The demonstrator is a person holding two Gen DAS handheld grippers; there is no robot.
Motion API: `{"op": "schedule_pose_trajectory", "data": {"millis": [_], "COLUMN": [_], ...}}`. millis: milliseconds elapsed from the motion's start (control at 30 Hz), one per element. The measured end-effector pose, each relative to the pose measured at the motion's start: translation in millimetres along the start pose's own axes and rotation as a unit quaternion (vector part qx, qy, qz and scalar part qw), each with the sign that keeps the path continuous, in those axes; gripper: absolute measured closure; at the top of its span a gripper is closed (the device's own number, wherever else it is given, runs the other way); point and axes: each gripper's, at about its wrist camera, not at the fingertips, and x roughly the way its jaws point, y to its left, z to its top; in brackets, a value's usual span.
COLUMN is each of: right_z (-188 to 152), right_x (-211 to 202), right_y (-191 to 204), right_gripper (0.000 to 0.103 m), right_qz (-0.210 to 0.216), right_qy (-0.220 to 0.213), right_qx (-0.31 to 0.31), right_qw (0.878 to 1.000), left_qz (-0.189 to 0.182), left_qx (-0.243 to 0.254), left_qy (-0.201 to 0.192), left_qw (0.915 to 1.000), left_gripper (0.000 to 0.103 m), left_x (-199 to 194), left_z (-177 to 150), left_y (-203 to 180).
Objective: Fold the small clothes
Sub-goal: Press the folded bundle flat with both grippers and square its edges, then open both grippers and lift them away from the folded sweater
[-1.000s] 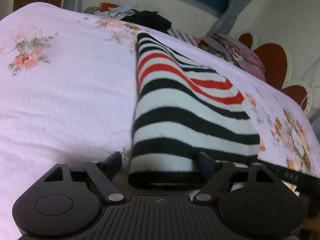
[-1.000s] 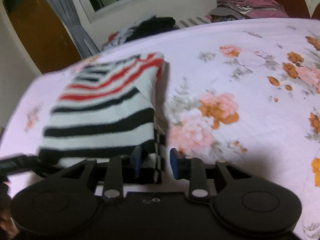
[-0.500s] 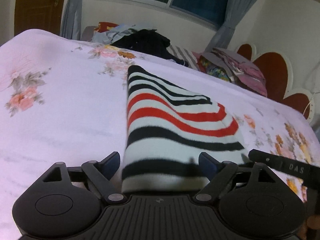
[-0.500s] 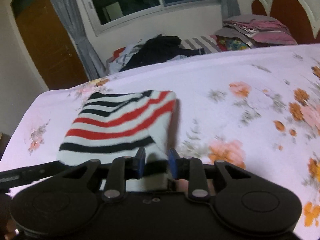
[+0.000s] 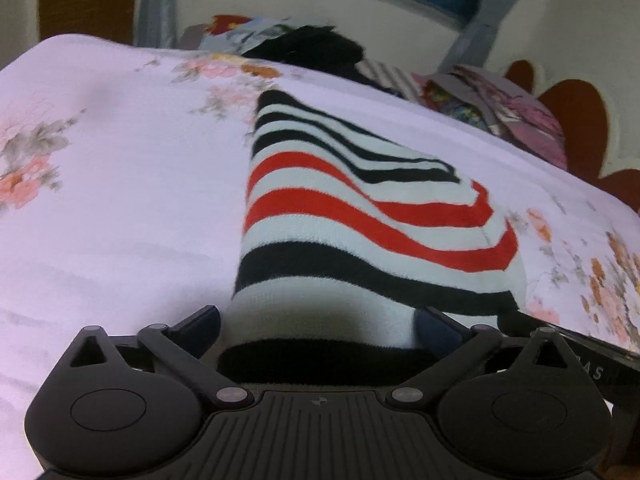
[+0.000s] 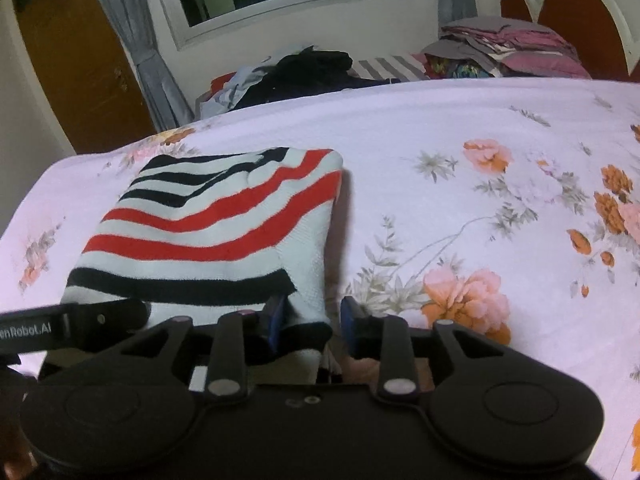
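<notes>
A small knit garment with white, black and red stripes (image 5: 360,216) lies folded on the floral bedspread (image 5: 120,200). Its near hem runs between the fingers of my left gripper (image 5: 318,322), whose jaws stand wide apart on either side of the cloth. In the right wrist view the same garment (image 6: 216,232) lies left of centre, and its near right corner sits between the fingers of my right gripper (image 6: 310,320), which are parted with a gap. The left gripper's body (image 6: 72,328) shows at the left edge there.
A heap of dark and mixed clothes (image 6: 296,72) lies at the far edge of the bed. A stack of folded pink and grey clothes (image 6: 504,48) sits by the headboard (image 6: 576,20). A window, curtains and a wooden door (image 6: 76,60) are behind.
The garment's near edge has come down from a raised hold onto the bed. My right gripper's fingers have spread apart from the corner they pinched. The left fingers have stayed wide.
</notes>
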Motion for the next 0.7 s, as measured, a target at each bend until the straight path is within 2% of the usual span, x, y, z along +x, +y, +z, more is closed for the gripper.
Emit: {"op": "schedule_pose_trajectory", "data": {"millis": [167, 233, 333, 367, 467, 500, 533, 700], "right_z": [1.8, 3.0, 3.5, 3.6, 3.0, 1.1, -1.2, -21.0], "right_x": [-2.2, -3.2, -5.9, -7.9, -22.6, -28.2, -32.0, -55.0], "right_y": [-3.3, -4.6, -6.6, -7.6, -11.2, -11.9, -12.1, -9.0], "right_gripper": [0.064, 0.058, 0.046, 0.045, 0.041, 0.036, 0.032, 0.026], "right_qz": [0.001, -0.003, -0.014, -0.014, -0.018, -0.016, -0.014, 0.007], "right_qy": [0.003, 0.006, 0.009, 0.009, -0.004, -0.007, -0.005, 0.023], "right_qx": [0.013, 0.015, 0.015, 0.015, 0.024, 0.025, 0.022, -0.003], "right_qw": [1.0, 1.0, 1.0, 1.0, 1.0, 1.0, 1.0, 1.0], "left_qz": [0.044, 0.058, 0.07, 0.079, 0.107, 0.118, 0.121, 0.127], "left_qx": [0.007, 0.018, 0.014, 0.015, 0.031, 0.036, 0.039, 0.037], "left_qy": [-0.021, -0.034, -0.033, -0.031, -0.051, -0.053, -0.051, -0.038], "left_qw": [0.9988, 0.9975, 0.9969, 0.9963, 0.9924, 0.991, 0.9906, 0.9905], "left_gripper": [0.0, 0.0, 0.0, 0.0, 0.0, 0.0, 0.0, 0.0], "left_x": [-10.7, -16.6, -23.9, -25.5, -39.6, -45.8, -50.5, -81.9], "left_z": [-6.7, -10.4, -13.1, -13.1, -18.3, -20.5, -21.7, -35.2], "left_y": [-11.5, -16.1, -16.9, -17.2, -22.4, -24.4, -25.1, -26.2]}}
